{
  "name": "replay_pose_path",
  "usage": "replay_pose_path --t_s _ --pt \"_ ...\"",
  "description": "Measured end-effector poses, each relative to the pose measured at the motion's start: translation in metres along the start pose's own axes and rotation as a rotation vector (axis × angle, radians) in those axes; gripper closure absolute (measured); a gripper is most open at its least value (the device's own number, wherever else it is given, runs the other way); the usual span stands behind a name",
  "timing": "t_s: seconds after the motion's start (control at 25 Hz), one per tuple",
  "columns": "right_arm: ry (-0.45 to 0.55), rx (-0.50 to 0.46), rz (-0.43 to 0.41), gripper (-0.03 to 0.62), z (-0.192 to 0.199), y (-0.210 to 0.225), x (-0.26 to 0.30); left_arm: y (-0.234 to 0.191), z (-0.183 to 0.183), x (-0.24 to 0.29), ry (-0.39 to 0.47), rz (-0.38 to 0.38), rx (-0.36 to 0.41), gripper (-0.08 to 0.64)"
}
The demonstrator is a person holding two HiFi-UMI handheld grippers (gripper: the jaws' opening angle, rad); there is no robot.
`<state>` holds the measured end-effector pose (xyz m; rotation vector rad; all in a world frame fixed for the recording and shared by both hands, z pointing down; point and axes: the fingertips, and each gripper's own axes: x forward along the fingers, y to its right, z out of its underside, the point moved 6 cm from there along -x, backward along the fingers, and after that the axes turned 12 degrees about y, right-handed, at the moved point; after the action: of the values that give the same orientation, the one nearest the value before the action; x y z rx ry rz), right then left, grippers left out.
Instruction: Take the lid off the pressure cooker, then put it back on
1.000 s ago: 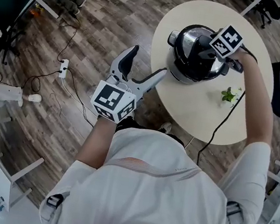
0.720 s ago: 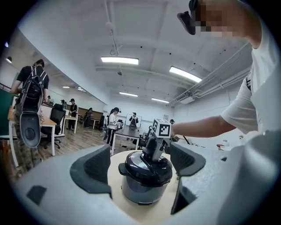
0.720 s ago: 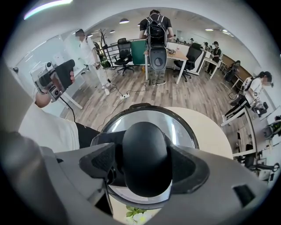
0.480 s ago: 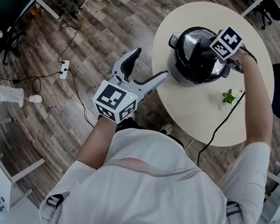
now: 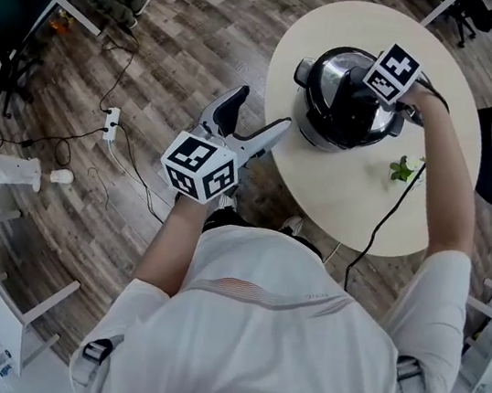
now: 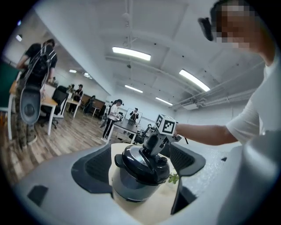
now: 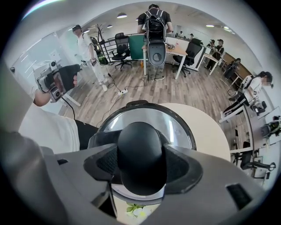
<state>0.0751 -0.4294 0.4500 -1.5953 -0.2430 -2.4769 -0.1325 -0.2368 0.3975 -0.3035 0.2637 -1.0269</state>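
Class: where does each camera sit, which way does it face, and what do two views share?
Head view: on the head, steeply down; torso, arms, left gripper, right gripper show.
Left gripper view: on that gripper, near-level toward the pressure cooker; open jaws frame it.
Right gripper view: down onto the lid knob; its jaws, just closing, grip it.
Shared: pressure cooker.

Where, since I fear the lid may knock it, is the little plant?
In the head view the plant sits on the round table, just right of the cooker and beside the black cable.
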Motion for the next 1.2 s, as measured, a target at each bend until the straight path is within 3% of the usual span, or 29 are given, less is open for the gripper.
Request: replay_pose_path --t_s 0.48,0.64,0.72,0.92,1.12,1.2 --pt "-0.022 0.015 0.005 0.290 -0.002 0.003 0.002 -0.104 0.112 0.083 -0.085 -0.015 -0.840 0.149" --pt "-0.027 0.021 0.006 0.290 -0.002 0.002 0.002 -0.125 0.141 0.107 -0.012 -0.010 -1.152 0.149" --pt "-0.027 0.023 0.008 0.290 -0.002 0.002 0.002 -0.128 0.150 0.119 0.027 0.010 -1.259 0.149" --pt "-0.024 0.025 0.013 0.290 -0.003 0.002 0.001 -0.115 0.154 0.137 0.023 0.085 -1.345 0.193" --pt "-0.022 0.025 0.012 0.290 -0.003 0.000 0.002 -0.116 0.158 0.137 0.009 0.074 -1.352 0.300" --pt "-0.025 0.023 0.011 0.290 -0.003 0.000 0.001 -0.118 0.161 0.138 -0.024 0.051 -1.321 0.352"
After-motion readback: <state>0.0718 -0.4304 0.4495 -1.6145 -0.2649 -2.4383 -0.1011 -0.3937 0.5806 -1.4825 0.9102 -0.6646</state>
